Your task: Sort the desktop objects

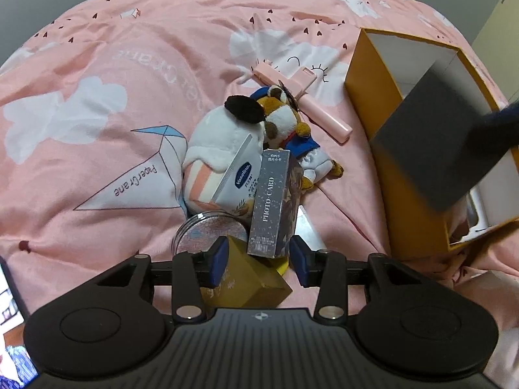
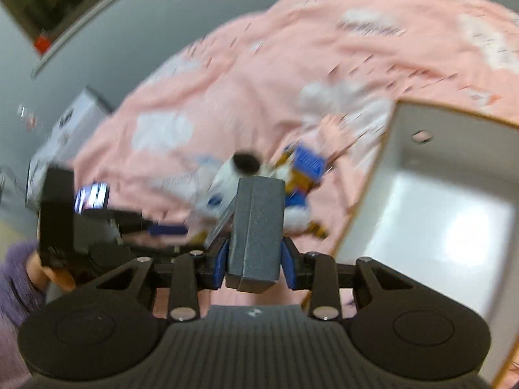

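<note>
A pile of objects lies on the pink bedspread: a white plush (image 1: 217,149), a brown plush in blue (image 1: 288,123), a Vaseline tube (image 1: 241,178), a grey Photo Card box (image 1: 272,204), a round clear case (image 1: 207,230), a gold box (image 1: 253,278) and a pink stick (image 1: 311,107). My left gripper (image 1: 258,261) is open, its jaws either side of the Photo Card box's near end. My right gripper (image 2: 253,259) is shut on a dark grey box (image 2: 256,230), held above the orange box (image 1: 389,149); it shows in the left wrist view (image 1: 431,142). The right wrist view is blurred.
The orange box has a white inside (image 2: 438,220) and stands open at the right of the pile. A white carton (image 2: 68,136) sits at the bed's far left edge. A phone screen (image 1: 8,304) glows at the lower left. The left gripper shows in the right wrist view (image 2: 97,223).
</note>
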Available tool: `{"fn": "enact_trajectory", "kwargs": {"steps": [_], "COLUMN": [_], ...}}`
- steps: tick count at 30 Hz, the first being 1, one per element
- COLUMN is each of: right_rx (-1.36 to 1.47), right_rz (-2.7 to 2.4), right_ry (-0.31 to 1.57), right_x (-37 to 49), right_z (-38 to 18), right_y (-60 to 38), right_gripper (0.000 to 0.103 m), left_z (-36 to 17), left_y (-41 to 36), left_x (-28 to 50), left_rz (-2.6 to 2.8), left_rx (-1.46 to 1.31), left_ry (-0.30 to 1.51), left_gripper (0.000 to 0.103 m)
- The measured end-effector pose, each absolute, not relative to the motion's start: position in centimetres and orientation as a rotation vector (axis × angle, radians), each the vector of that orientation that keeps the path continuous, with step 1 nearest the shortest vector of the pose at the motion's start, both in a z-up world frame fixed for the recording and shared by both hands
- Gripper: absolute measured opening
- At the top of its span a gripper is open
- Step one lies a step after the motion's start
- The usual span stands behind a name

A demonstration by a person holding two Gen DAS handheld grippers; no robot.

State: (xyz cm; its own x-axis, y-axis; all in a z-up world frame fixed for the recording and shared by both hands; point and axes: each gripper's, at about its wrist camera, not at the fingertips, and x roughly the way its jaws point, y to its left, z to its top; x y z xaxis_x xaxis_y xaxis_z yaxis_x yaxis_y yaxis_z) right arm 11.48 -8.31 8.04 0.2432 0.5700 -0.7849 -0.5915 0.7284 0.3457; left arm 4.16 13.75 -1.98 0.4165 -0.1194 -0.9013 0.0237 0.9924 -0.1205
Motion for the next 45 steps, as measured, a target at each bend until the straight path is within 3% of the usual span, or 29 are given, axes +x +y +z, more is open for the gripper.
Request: {"fn": "enact_trajectory", "kwargs": {"steps": [13,15,19,23,29,36,45], "right_rx": [0.065,0.065,0.083,0.076,0.062,0.069,0.072], "right_rz": [0.463,0.424,0.403,0.383,0.371,0.372,0.325], "right_ry": [0.929,0.945,0.972,0.979,0.986,1.003,1.018], "right_x": [12.1,12.2,12.0,11.8,11.5,11.0,10.3], "right_z": [7.6,6.7,5.4,4.2,3.3,2.6,1.3], "right_y": [-16.8,-17.3,-17.9,-17.8,-17.8,-18.1,-19.0], "right_gripper": [0.037,0.037,0.037,0.037,0.037,0.037,0.037], "left_z": [-4.6,-4.9,-4.8,-3.8,-0.8,1.3,-3.5], "left_y": [11.3,10.7,9.6,9.0,8.6,8.7,7.9], "left_x": [6.0,5.9,5.2,4.2,2.6,0.6,1.6], "left_rz": [-0.079,-0.091,-0.075,-0.084,-0.128,-0.24,-0.177], "left_rx": [0.05,0.068,0.129,0.123,0.037,-0.085,-0.078], "left_ry": [1.13,1.127,1.1,1.066,1.043,1.109,1.275], "left_gripper": [0.051,0.038,0.036,0.027,0.026,0.026,0.026]}}
